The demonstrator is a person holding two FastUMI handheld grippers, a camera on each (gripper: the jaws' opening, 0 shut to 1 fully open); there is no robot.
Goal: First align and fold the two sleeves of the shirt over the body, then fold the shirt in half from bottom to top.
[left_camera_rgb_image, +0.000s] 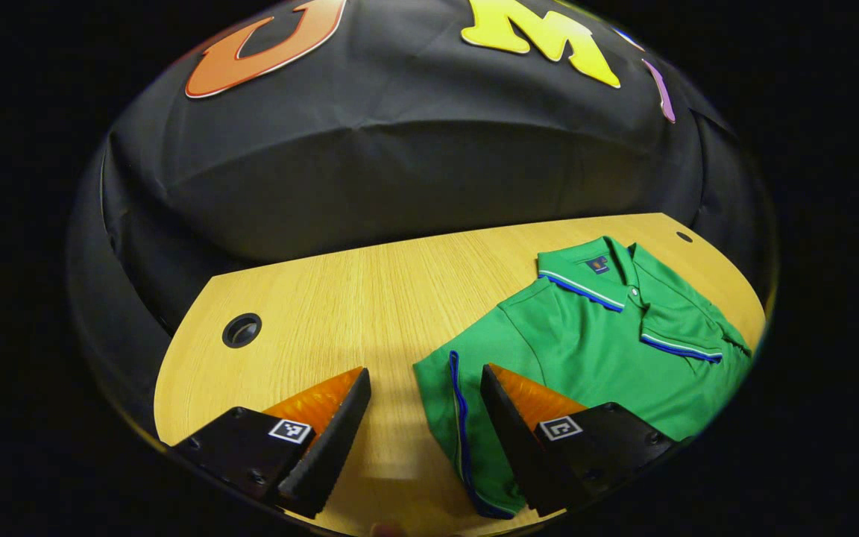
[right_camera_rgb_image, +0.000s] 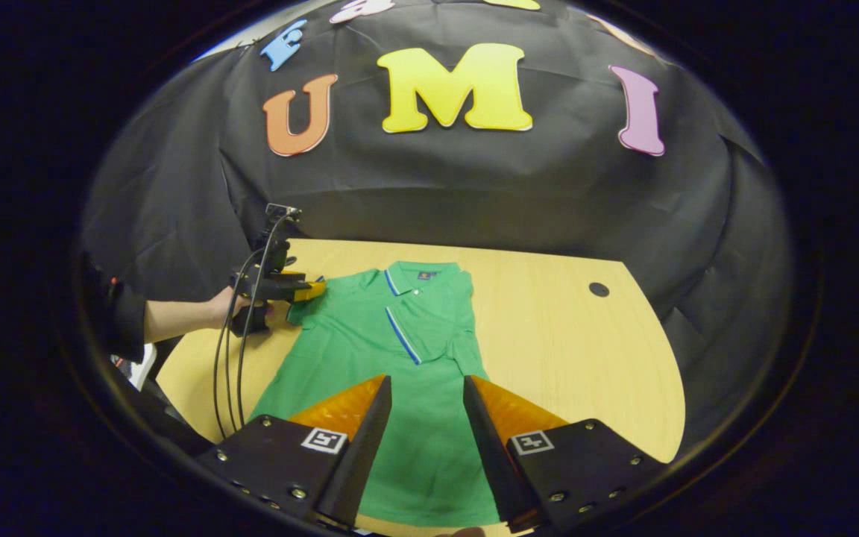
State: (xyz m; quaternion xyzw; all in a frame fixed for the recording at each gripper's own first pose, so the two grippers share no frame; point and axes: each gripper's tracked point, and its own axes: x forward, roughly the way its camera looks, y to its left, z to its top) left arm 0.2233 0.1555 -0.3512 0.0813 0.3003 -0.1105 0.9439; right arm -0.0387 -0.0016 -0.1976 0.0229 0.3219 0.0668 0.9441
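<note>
You have one green shirt (right_camera_rgb_image: 400, 350) on the tabletop (right_camera_rgb_image: 571, 335), one sleeve (right_camera_rgb_image: 429, 328) folded over its body. Your right gripper (right_camera_rgb_image: 426, 418) hovers with fingers spread above the hem. Your left gripper (left_camera_rgb_image: 426, 418), fingers spread too, straddles the other sleeve (left_camera_rgb_image: 448, 418).

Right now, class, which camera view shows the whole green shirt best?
The right gripper view: the green shirt lies nearly whole on the table, collar to hem, one sleeve folded over the body. The left gripper view shows its collar and shoulder part, with the right edge cut off.
</note>
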